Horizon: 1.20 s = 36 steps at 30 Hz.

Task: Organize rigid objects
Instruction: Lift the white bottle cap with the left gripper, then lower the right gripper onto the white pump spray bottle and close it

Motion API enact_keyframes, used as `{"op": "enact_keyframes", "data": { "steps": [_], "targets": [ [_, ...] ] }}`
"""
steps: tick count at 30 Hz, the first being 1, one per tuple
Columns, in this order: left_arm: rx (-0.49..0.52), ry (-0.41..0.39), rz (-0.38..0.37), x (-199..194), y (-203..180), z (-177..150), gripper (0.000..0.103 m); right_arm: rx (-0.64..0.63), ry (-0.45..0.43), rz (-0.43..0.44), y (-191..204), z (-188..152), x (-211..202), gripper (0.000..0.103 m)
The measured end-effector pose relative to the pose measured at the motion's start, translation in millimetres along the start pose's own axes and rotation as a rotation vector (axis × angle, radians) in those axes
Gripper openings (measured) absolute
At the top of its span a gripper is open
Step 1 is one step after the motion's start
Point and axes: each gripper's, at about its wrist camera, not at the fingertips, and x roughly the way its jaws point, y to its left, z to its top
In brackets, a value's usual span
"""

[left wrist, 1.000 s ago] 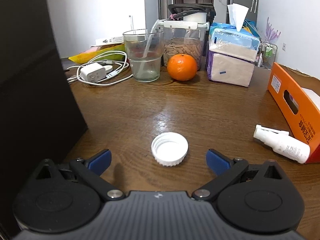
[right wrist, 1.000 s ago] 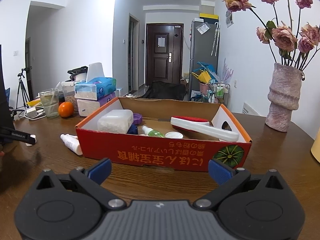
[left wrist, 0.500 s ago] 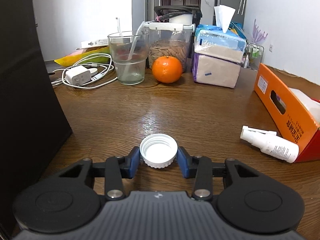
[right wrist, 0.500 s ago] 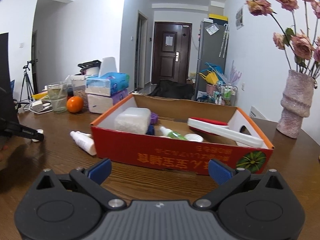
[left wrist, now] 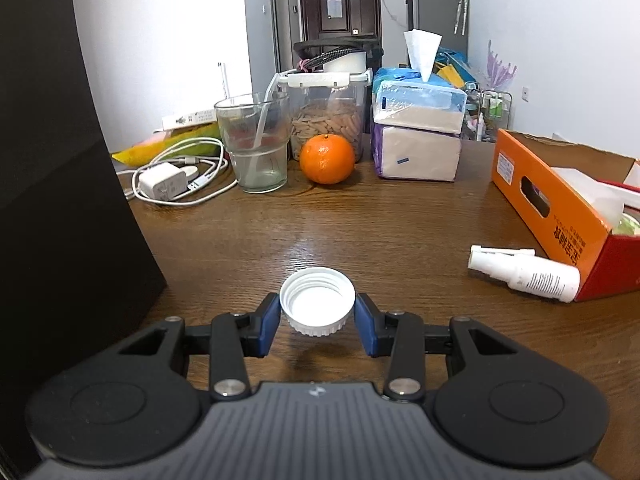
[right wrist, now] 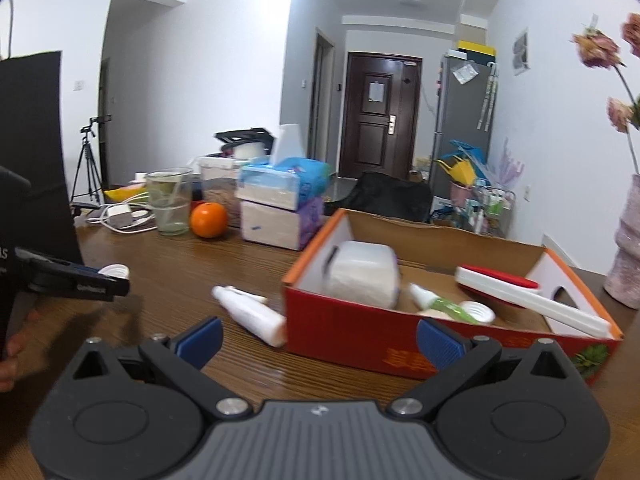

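My left gripper (left wrist: pixel 317 322) is shut on a white screw cap (left wrist: pixel 317 305), open side up, lifted slightly off the wooden table (left wrist: pixel 360 224); the cap's shadow lies below it. A white spray bottle (left wrist: pixel 524 273) lies on its side against the orange-red cardboard box (left wrist: pixel 560 220). In the right wrist view my right gripper (right wrist: pixel 318 338) stands open with nothing between its fingers, in front of the spray bottle (right wrist: pixel 250 314) and the box (right wrist: pixel 360 334). The box holds a white container (right wrist: pixel 362 280), a small green bottle (right wrist: pixel 440 304), a white cap (right wrist: pixel 478 312) and a red-and-white tool (right wrist: pixel 528 298). The left gripper (right wrist: pixel 108 280) with its cap (right wrist: pixel 115 269) shows at far left.
At the back stand a glass of water (left wrist: pixel 256 148), an orange (left wrist: pixel 327 159), a jar of nuts (left wrist: pixel 326 120), stacked tissue packs (left wrist: pixel 418 136) and a charger with cable (left wrist: pixel 166 182). A black panel (left wrist: pixel 60 180) rises at the left. A vase (right wrist: pixel 626 248) stands right of the box.
My left gripper closed on the white cap and raised it slightly. The right gripper swung left, so the box and spray bottle shifted right in its view.
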Motion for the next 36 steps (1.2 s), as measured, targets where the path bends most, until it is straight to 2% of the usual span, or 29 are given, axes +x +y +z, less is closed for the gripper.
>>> {"op": "enact_keyframes", "data": {
  "steps": [11, 20, 24, 36],
  "targets": [
    [0.007, -0.02, -0.006, -7, 24, -4, 0.041, 0.035, 0.012, 0.029, 49, 15, 28, 0.102],
    [-0.024, 0.001, -0.018, -4, 36, -4, 0.041, -0.107, -0.002, 0.075, 79, 18, 44, 0.068],
    [-0.029, 0.002, -0.011, -6, 38, -3, 0.041, -0.162, 0.001, 0.087, 84, 23, 55, 0.061],
    [-0.06, 0.003, 0.004, -8, 47, 0, 0.041, -0.262, 0.046, 0.098, 90, 23, 85, 0.052]
  ]
}}
